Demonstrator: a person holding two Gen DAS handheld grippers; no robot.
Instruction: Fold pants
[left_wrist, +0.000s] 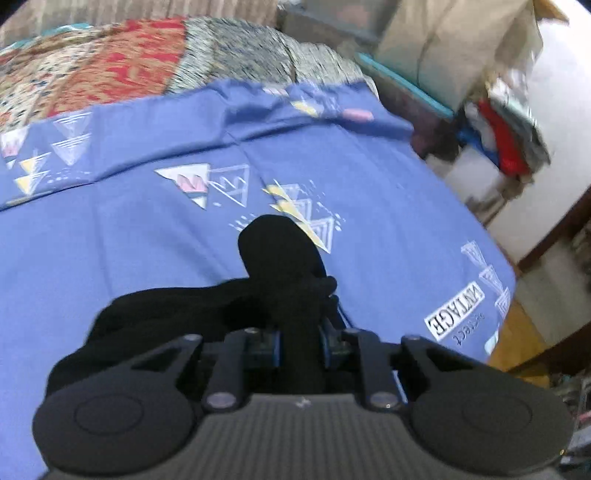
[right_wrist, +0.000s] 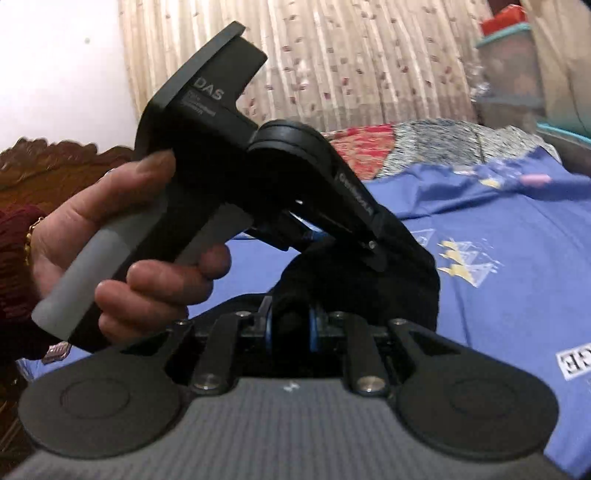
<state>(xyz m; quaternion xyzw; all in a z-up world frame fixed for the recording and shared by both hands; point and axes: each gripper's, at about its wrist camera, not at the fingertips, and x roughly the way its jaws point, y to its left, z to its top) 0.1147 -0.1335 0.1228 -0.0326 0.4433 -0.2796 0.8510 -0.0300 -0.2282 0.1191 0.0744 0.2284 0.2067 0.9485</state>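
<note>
Pants, black and bunched, hang above the blue bedsheet, and both tongs hold them at once. From the left wrist camera, the left gripper has its jaws nearly shut, with a thick fold of the black cloth squeezed between the blue pads; one lobe of cloth stands up past the jaws and another part drapes to the left of them over the bedsheet. This view shows nothing of the other tool.

The right wrist camera gives what the first one cannot. The right gripper is also almost shut, its blue pads pressing on the dark cloth. Just above it, the other gripper comes in from the left, tilted down toward the bedsheet, and its tip is buried in the same bundle. A hand with a dark red sleeve holds its grey handle.

Beyond the bedsheet, a patterned red and grey blanket lies at the far side. A pale curtain and a carved wooden headboard appear only in the right view; a stack of boxes beside the bedsheet is clearest in the left one.
</note>
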